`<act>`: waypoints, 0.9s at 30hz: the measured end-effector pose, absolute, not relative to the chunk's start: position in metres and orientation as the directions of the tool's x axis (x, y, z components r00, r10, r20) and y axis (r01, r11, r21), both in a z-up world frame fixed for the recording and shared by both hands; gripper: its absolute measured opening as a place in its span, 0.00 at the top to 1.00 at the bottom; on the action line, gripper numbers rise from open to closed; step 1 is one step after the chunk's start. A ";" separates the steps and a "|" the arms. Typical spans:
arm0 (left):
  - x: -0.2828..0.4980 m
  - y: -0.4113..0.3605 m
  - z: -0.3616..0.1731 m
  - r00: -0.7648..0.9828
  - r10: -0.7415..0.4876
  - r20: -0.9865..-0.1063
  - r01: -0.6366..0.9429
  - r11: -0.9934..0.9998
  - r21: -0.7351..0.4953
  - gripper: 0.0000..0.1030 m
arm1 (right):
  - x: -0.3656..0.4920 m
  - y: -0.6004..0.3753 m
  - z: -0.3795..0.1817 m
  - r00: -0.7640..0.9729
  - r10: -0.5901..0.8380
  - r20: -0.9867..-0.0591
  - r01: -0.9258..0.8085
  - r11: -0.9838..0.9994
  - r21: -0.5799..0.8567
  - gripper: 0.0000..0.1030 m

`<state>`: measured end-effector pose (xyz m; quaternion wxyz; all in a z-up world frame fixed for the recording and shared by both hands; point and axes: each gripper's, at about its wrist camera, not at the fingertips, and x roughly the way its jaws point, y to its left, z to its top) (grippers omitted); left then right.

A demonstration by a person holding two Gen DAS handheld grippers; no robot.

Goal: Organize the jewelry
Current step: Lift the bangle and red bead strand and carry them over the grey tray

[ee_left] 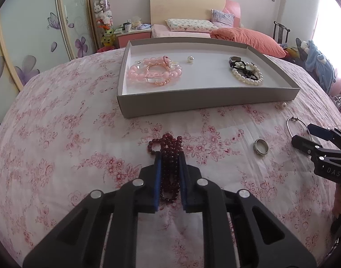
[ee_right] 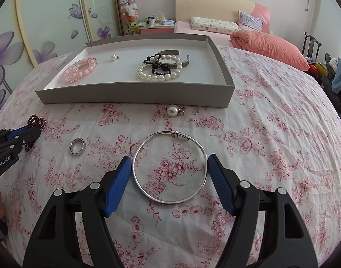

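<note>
Clenching the dark red bead bracelet (ee_left: 169, 167), left claw (ee_left: 169, 156) readied it for the grey tray (ee_left: 206, 101); right claw (ee_right: 169, 159), released, straddled the silver bangle (ee_right: 170, 167).

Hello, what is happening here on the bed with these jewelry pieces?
A person is sorting jewelry into a grey tray with two hand-held grippers. The left gripper is shut on a dark red bead bracelet lying on the floral cover. The right gripper has its pads at either side of a silver bangle; whether they press it is unclear. A silver ring and a pearl pendant are still outside. Pink and pearl bracelets already lie in the tray.
</note>
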<state>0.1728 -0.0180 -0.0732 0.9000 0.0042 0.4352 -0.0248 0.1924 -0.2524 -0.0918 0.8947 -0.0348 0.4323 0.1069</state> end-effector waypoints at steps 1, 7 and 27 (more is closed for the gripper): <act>0.173 -0.018 -0.073 0.620 -0.041 -0.784 0.048 0.999 -0.013 0.85 | 0.192 -0.252 -0.092 0.604 0.160 -0.781 -0.221 0.975 0.029 0.32; 0.173 -0.017 -0.073 0.622 -0.042 -0.782 0.044 0.999 -0.018 0.87 | 0.193 -0.252 -0.092 0.605 0.159 -0.780 -0.219 0.975 0.030 0.32; 0.159 0.003 -0.054 0.666 -0.133 -0.734 0.026 0.988 -0.155 0.91 | 0.183 -0.260 -0.080 0.636 0.192 -0.747 -0.205 0.976 0.076 0.33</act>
